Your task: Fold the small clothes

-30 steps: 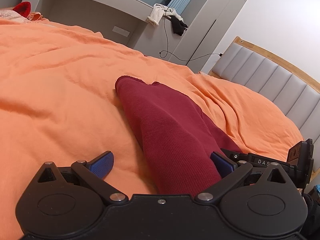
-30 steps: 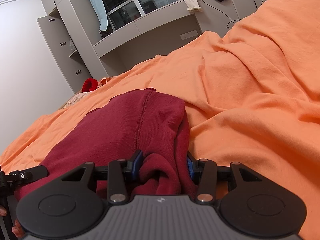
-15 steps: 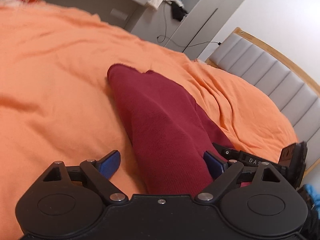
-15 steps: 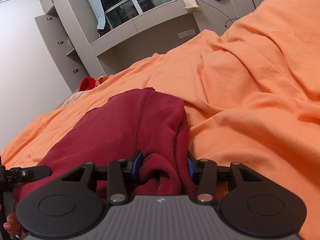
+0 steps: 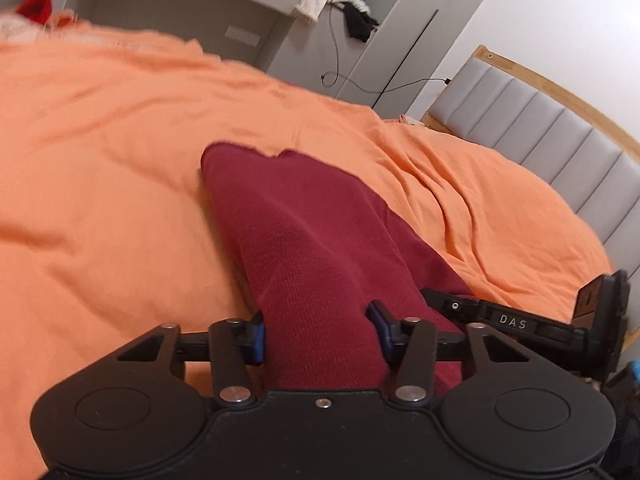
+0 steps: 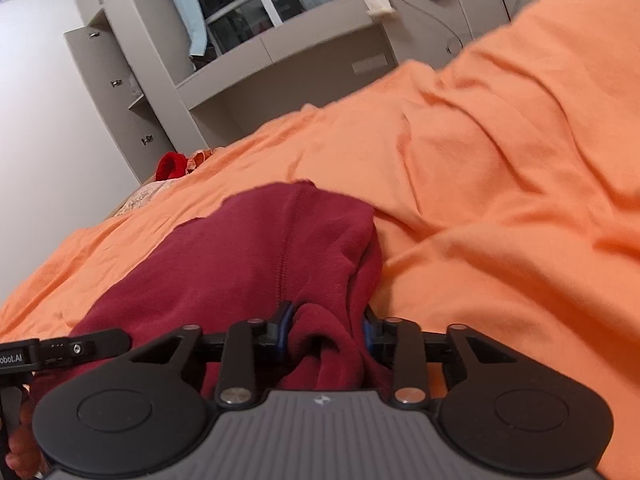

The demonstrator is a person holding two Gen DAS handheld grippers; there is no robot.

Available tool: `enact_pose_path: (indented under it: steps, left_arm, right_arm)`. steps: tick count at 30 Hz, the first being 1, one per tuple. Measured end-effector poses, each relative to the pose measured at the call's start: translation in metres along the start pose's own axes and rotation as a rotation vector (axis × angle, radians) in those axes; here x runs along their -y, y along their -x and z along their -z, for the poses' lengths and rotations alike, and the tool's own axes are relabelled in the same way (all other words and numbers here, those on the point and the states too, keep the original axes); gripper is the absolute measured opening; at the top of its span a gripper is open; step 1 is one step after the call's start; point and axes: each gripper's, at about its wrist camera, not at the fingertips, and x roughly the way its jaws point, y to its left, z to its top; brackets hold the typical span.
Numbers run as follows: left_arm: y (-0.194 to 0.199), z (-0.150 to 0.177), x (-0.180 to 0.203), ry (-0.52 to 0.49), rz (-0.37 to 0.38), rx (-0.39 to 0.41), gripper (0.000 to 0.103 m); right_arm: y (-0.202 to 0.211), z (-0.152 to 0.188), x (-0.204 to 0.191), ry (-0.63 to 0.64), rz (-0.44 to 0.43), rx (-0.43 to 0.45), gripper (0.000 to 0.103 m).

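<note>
A dark red knit garment (image 5: pixel 304 232) lies on the orange bedcover (image 5: pixel 100 160), stretching away from both grippers. My left gripper (image 5: pixel 318 330) has its blue pads (image 5: pixel 258 336) closed in against a band of the garment's near edge. My right gripper (image 6: pixel 324 330) is shut on a bunched fold of the same garment (image 6: pixel 256 264). The right gripper's body shows at the right edge of the left wrist view (image 5: pixel 520 324). The left gripper's body shows at the left edge of the right wrist view (image 6: pixel 60 352).
The orange bedcover (image 6: pixel 500 200) is wrinkled. A grey padded headboard (image 5: pixel 560 136) stands at the right. Grey cabinets with clothes and a cable (image 5: pixel 340 20) stand behind the bed. A bright red item (image 6: pixel 172 164) lies at the far edge of the bed.
My left gripper's jaws have closed from wide open onto the garment's near edge. My right gripper stays shut on its fold. Both views have shifted slightly.
</note>
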Motion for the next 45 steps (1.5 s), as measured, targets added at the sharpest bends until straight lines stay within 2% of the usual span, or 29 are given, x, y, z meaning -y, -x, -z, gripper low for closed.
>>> enact_pose_path:
  steps: [7,14,17,20,23,27,30,34,38,40,43,45]
  left_arm:
    - [0.025,-0.011,0.027,-0.229,-0.060,0.125,0.043]
    - [0.055,-0.019,0.024,-0.356,-0.172,0.285,0.042]
    - [0.068,-0.016,0.017,-0.412,-0.226,0.369,0.042]
    - [0.073,-0.011,0.011,-0.453,-0.290,0.417,0.042]
    - [0.066,-0.009,0.001,-0.436,-0.337,0.382,0.043]
    - [0.052,-0.007,-0.018,-0.355,-0.368,0.271,0.044]
    - [0.056,-0.007,-0.028,-0.304,-0.363,0.258,0.046]
    - [0.055,-0.007,-0.029,-0.306,-0.382,0.248,0.049]
    - [0.056,-0.009,-0.033,-0.291,-0.397,0.235,0.054]
    - [0.056,-0.010,-0.035,-0.278,-0.409,0.231,0.060]
    - [0.056,-0.011,-0.037,-0.255,-0.428,0.228,0.069]
    - [0.057,-0.010,-0.037,-0.239,-0.439,0.226,0.078]
  right_arm:
    - [0.015,0.005,-0.056,0.287,0.022,0.193,0.027]
    - [0.005,0.009,-0.114,0.465,0.014,0.352,0.026]
    - [-0.011,0.012,-0.140,0.541,0.013,0.390,0.026]
    - [-0.027,0.015,-0.155,0.587,0.021,0.379,0.026]
    - [-0.048,0.022,-0.160,0.612,0.044,0.309,0.026]
    - [-0.063,0.026,-0.150,0.557,0.057,0.221,0.028]
    - [-0.063,0.027,-0.143,0.517,0.049,0.193,0.030]
    - [-0.064,0.028,-0.137,0.517,0.064,0.176,0.035]
    - [-0.063,0.025,-0.135,0.504,0.080,0.166,0.047]
    - [-0.062,0.024,-0.132,0.486,0.089,0.161,0.058]
    - [-0.063,0.022,-0.125,0.447,0.093,0.148,0.068]
    - [-0.061,0.022,-0.120,0.423,0.098,0.144,0.074]
